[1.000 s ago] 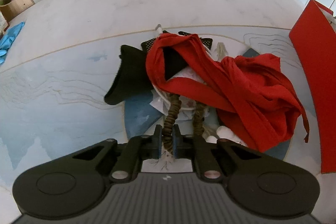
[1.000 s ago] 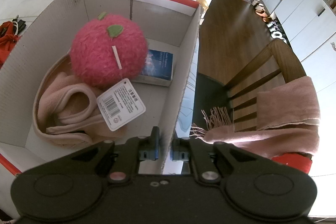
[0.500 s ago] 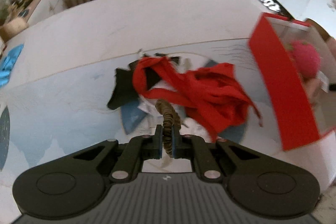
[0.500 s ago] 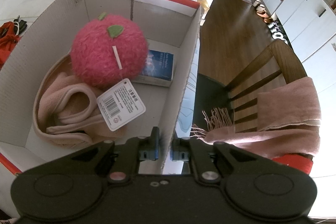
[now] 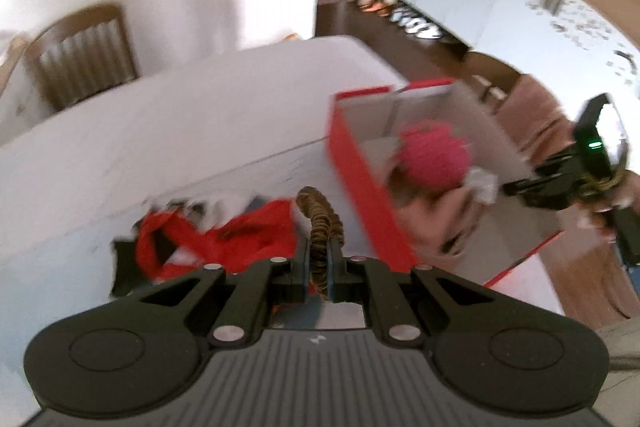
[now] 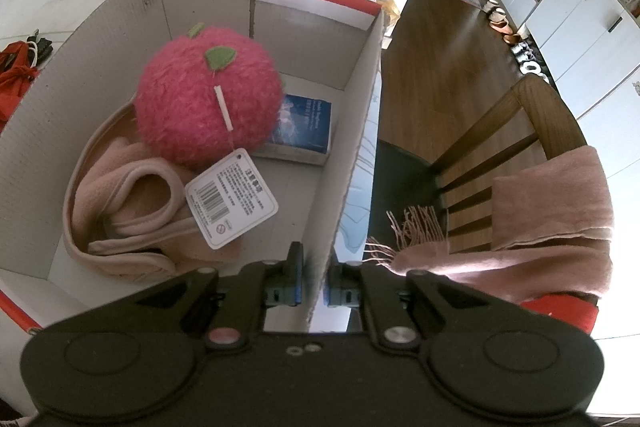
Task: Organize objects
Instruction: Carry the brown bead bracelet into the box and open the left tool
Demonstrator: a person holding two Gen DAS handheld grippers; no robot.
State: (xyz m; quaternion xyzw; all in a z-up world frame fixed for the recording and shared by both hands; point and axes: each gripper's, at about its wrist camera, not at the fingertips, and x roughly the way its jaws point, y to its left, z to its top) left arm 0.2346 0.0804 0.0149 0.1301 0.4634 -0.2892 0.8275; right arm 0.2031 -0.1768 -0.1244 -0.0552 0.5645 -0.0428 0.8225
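My left gripper [image 5: 319, 267] is shut on a brown braided rope handle [image 5: 322, 223] and holds it lifted above a pile of red cloth [image 5: 224, 239] on the table. The view is blurred. A red and white cardboard box [image 5: 360, 171] stands to the right. My right gripper [image 6: 314, 281] is shut on the box's right wall [image 6: 352, 147]. Inside lie a pink plush apple [image 6: 206, 99] with a paper tag, a beige fleece band [image 6: 124, 211] and a blue book [image 6: 306, 125].
A wooden chair [image 6: 500, 155] draped with a pink scarf [image 6: 552, 219] stands right of the table. Another wooden chair [image 5: 76, 59] stands at the table's far side. The red cloth pile also shows left of the box [image 6: 16, 75]. White cabinets line the room.
My left gripper has risen and swung right with the rope handle, lifting it off the pile. The box has come into its view. The right gripper has not moved.
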